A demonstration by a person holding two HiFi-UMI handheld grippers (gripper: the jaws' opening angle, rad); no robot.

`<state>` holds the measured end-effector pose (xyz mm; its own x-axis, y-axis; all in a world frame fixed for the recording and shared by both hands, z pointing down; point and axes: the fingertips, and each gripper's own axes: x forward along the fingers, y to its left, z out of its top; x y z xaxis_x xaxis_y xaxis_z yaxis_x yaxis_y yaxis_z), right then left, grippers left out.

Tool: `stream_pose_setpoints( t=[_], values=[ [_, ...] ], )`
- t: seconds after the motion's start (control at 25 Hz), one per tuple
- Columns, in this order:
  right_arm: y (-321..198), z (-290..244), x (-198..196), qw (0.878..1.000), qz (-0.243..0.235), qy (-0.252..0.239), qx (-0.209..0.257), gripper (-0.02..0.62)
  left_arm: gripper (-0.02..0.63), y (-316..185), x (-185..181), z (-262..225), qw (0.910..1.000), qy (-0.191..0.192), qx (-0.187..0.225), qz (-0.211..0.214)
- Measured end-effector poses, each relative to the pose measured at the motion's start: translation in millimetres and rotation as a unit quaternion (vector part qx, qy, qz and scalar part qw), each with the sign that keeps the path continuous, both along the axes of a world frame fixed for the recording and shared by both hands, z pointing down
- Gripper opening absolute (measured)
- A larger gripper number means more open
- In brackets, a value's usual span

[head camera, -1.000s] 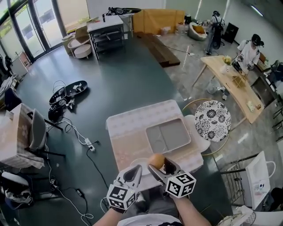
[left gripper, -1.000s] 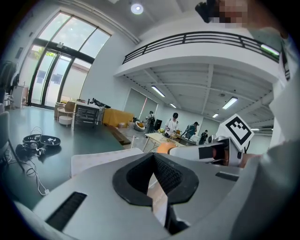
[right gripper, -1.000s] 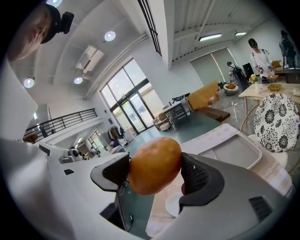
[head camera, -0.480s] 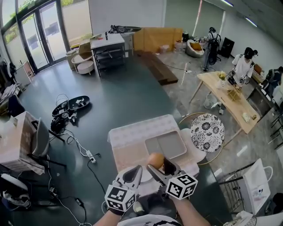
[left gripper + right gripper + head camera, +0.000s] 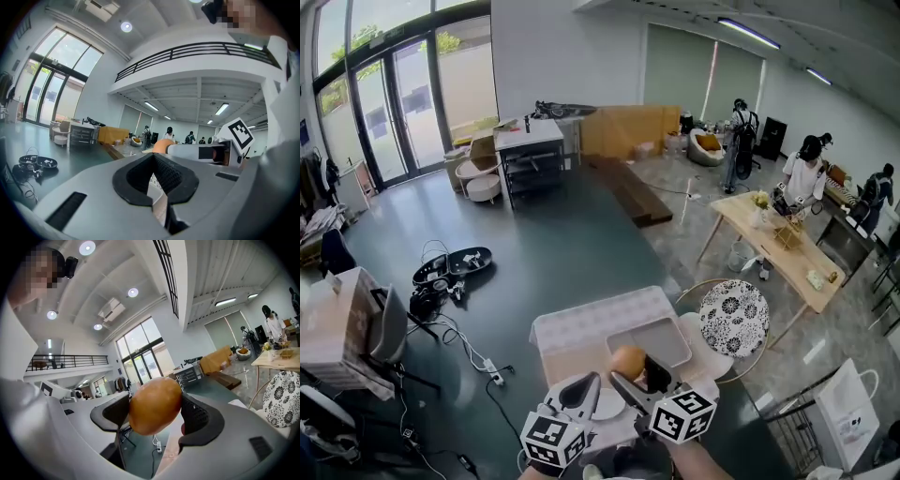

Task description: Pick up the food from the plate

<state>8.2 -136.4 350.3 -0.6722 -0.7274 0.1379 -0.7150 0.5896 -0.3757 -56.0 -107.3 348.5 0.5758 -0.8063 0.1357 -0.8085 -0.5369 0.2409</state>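
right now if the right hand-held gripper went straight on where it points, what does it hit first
Way looks free: the right hand-held gripper, shut on the round orange-brown food, points over dark green floor toward far glass doors. Depth beyond is unclear.

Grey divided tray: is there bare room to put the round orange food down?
Both compartments of the grey divided tray look bare; so does the patterned tablecloth behind it. Crowded at the near edge: small white plate, left gripper, right gripper holding the round orange food.
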Motion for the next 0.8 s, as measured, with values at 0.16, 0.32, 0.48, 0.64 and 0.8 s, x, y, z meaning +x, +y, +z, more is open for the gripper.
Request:
stream_pose_setpoints(
  t=[0.16, 0.32, 0.48, 0.64, 0.8],
  values=[
    [7.1, -0.4, -2.8, 1.0, -0.001, 0.012, 0.009, 0.321, 0.006, 3.4, -1.4, 1.1, 1.0, 0.001, 0.0, -0.001],
    [9.3, -3.4, -3.7, 1.0, 0.002, 0.016, 0.017, 0.321, 0.006, 2.7, -3.1, -3.3, 1.0, -0.001, 0.008, 0.0],
    [8.2, -4.8, -5.8, 1.0, 0.001, 0.016, 0.019, 0.321, 0.006, 2.3, -3.5, -4.9, 0.9999, -0.001, 0.01, 0.0],
    [8.0, -2.8, -7.9, 1.0, 0.0, 0.016, 0.018, 0.321, 0.006, 2.1, -4.7, -1.5, 1.0, -0.001, 0.007, -0.002],
    [7.9, 0.8, -9.5, 1.0, 0.001, 0.016, 0.016, 0.321, 0.006, 1.5, -7.2, 2.6, 1.0, -0.001, 0.005, -0.004]
  ],
)
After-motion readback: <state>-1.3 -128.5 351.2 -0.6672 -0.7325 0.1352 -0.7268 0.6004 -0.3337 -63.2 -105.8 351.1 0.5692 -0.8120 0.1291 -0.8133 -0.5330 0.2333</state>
